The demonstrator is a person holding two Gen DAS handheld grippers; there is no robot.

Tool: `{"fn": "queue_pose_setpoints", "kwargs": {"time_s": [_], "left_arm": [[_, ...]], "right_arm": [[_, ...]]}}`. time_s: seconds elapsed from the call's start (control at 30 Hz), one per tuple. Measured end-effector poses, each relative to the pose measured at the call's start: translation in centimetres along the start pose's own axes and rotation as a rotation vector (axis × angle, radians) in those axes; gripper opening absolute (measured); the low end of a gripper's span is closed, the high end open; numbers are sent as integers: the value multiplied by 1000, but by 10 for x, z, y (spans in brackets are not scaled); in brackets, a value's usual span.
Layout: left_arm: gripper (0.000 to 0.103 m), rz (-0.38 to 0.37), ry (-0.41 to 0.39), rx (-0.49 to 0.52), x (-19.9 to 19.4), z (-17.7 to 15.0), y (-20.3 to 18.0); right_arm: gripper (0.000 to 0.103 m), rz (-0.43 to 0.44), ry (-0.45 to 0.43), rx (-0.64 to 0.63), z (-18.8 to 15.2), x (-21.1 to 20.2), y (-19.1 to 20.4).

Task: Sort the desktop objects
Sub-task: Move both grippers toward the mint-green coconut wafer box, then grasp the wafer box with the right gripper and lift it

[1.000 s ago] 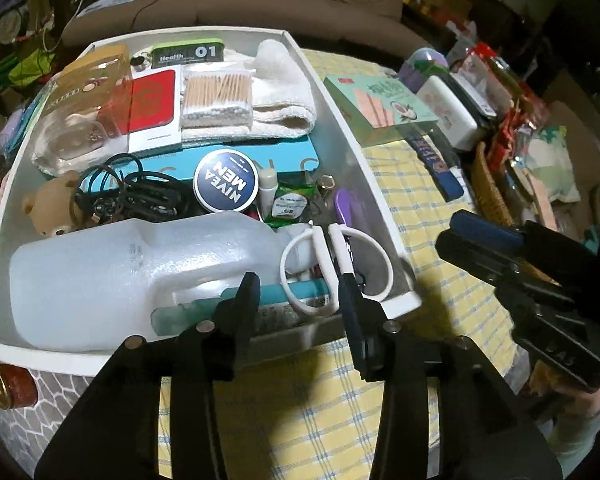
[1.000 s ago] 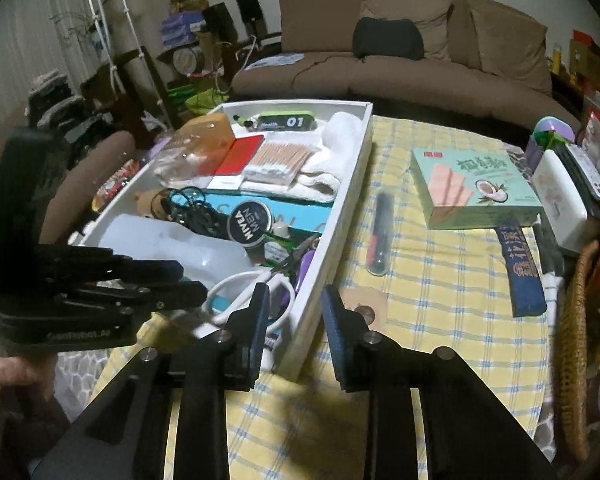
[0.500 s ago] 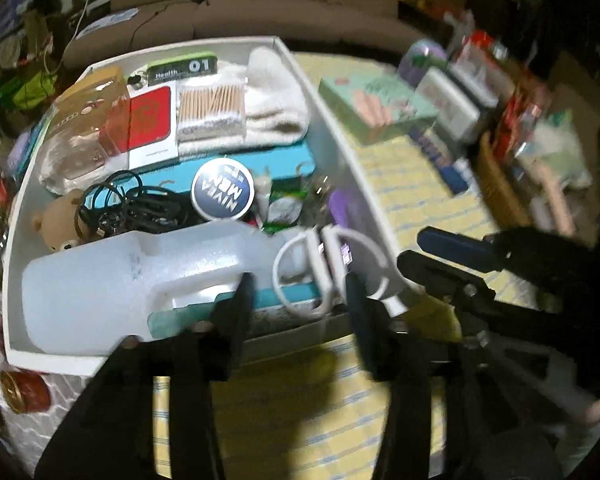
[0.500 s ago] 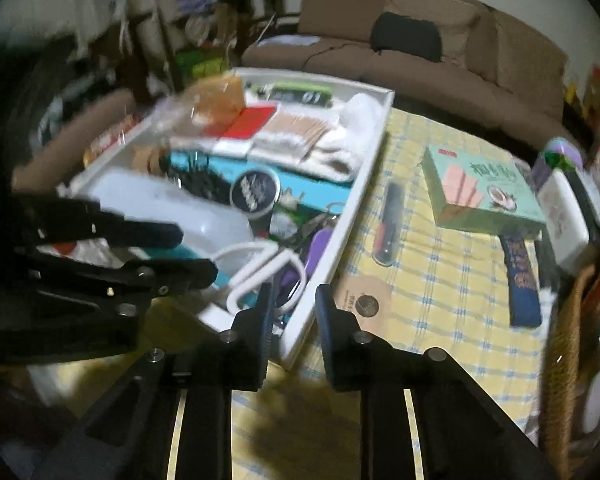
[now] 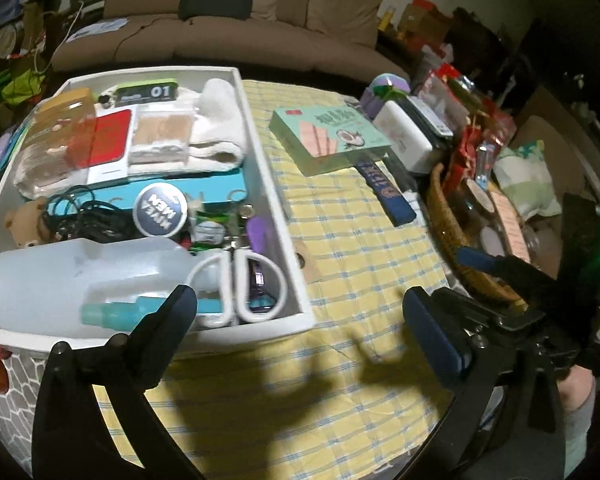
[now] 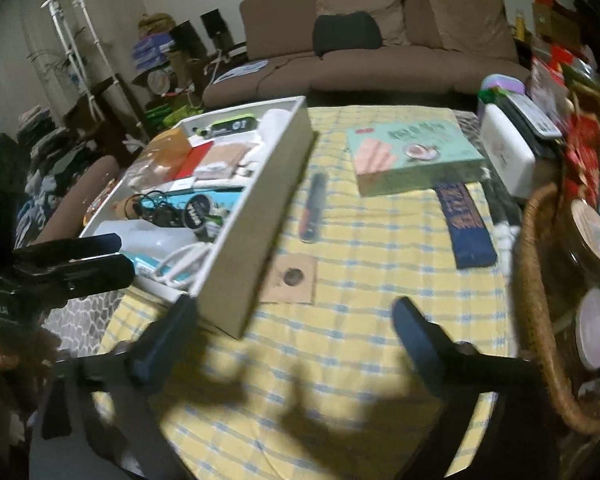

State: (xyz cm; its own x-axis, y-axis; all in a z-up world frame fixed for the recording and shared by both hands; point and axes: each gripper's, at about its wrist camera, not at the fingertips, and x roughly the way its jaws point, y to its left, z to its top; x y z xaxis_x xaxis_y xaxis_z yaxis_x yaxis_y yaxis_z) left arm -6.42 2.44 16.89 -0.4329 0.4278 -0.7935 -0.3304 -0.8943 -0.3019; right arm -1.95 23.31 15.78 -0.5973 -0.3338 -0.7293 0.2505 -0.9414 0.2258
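Note:
A white tray (image 5: 296,264) packed with several items stands on the left of the yellow checked cloth; white-handled scissors (image 5: 236,280) and a plastic jug (image 5: 80,272) lie at its near end. My left gripper (image 5: 306,320) hovers over the tray's near right corner, its jaws opening wide with nothing between them. My right gripper (image 6: 292,332) hangs above the cloth just right of the tray (image 6: 260,216), its jaws opening too and holding nothing. On the cloth lie a green wafer box (image 6: 412,156), a dark blue bar (image 6: 464,224), a dark pen-like stick (image 6: 314,206) and a brown card (image 6: 290,278).
A wicker basket (image 6: 540,320) full of jars borders the cloth's right side. A white box (image 5: 404,140) and other clutter sit behind the wafer box (image 5: 328,138). A brown sofa stands beyond the table. A hand shows at the left edge of the right wrist view.
Both grippers went from nearly closed jaws to wide-spread ones. Both views slid right, off the scissors and tray corner toward the cloth.

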Motion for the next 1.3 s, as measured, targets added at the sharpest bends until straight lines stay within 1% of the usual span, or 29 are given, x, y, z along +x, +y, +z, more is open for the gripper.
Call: {"fn": "queue_pose_setpoints", "kwargs": {"time_s": [0.1, 0.23, 0.4, 0.6, 0.73, 0.77, 0.87, 0.93, 1.0, 1.1, 1.23, 1.3], "left_arm": [[103, 5, 4, 14, 8, -2, -14], [103, 30, 11, 39, 19, -4, -35], [103, 65, 14, 83, 32, 1, -60], [103, 91, 12, 123, 47, 15, -80], [103, 108, 11, 141, 62, 35, -86], [103, 101, 13, 135, 66, 40, -84], [103, 64, 32, 61, 86, 62, -77], [103, 60, 21, 19, 99, 79, -74], [103, 82, 9, 14, 114, 94, -75], [103, 131, 16, 12, 145, 110, -78], [103, 182, 28, -28, 194, 124, -75], [103, 211, 34, -35, 212, 129, -73]], "right_arm": [[103, -19, 13, 9, -8, -2, -14], [103, -9, -1, 22, -14, -10, -29], [103, -27, -21, 25, -16, -20, -43], [103, -44, -58, 47, -12, -28, -63], [103, -58, -83, 60, -2, -28, -80], [103, -63, -86, 59, 1, -27, -84], [103, -88, -96, 53, 25, -25, -100], [103, -107, -105, 48, 47, -22, -114], [103, -123, -107, 58, 78, -14, -131], [103, -140, -85, 67, 117, 7, -149], [102, -135, -9, 76, 164, 59, -167], [102, -145, 14, 82, 178, 82, -175]]}}
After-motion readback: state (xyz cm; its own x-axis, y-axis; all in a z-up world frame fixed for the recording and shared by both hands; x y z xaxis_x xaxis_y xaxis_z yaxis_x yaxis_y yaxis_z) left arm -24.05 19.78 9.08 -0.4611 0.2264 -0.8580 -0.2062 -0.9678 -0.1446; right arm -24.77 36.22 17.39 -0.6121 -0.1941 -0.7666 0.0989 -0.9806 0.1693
